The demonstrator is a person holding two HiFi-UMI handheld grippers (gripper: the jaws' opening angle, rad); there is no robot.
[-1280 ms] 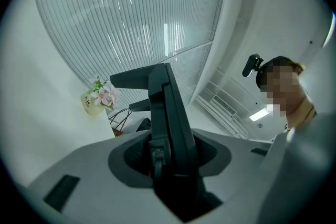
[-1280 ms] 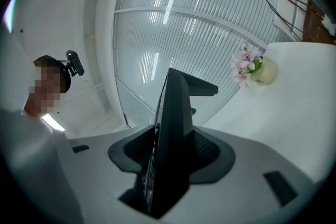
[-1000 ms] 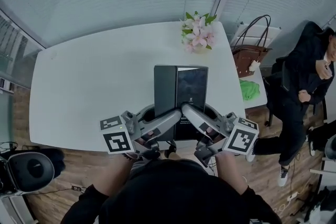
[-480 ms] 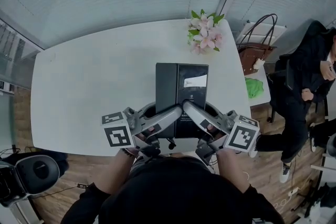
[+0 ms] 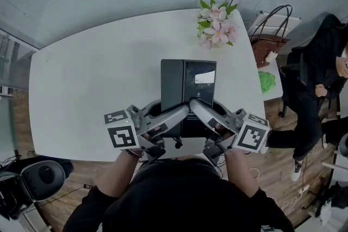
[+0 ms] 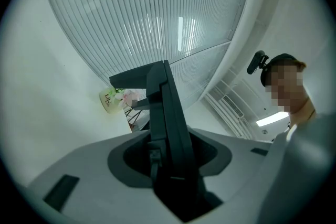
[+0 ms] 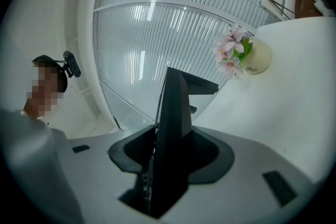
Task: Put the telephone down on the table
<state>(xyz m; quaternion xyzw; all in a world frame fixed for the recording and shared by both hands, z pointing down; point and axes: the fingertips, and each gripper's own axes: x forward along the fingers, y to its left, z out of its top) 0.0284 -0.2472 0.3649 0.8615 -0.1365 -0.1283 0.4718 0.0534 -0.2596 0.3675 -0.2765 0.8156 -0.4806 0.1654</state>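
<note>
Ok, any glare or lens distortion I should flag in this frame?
Head view: a white glare patch on the glossy screen of the telephone, and fisheye bowing of the table edge. Left gripper view: black vignette corners, with the telephone close and dark. Right gripper view: light streaks reflected on the blinds.

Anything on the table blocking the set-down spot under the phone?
Nothing visible. The telephone, gripped at its near edge by the left gripper and right gripper, is over bare white table. The flower vase stands further back toward the right, apart from it. The patch directly beneath the telephone is hidden.
</note>
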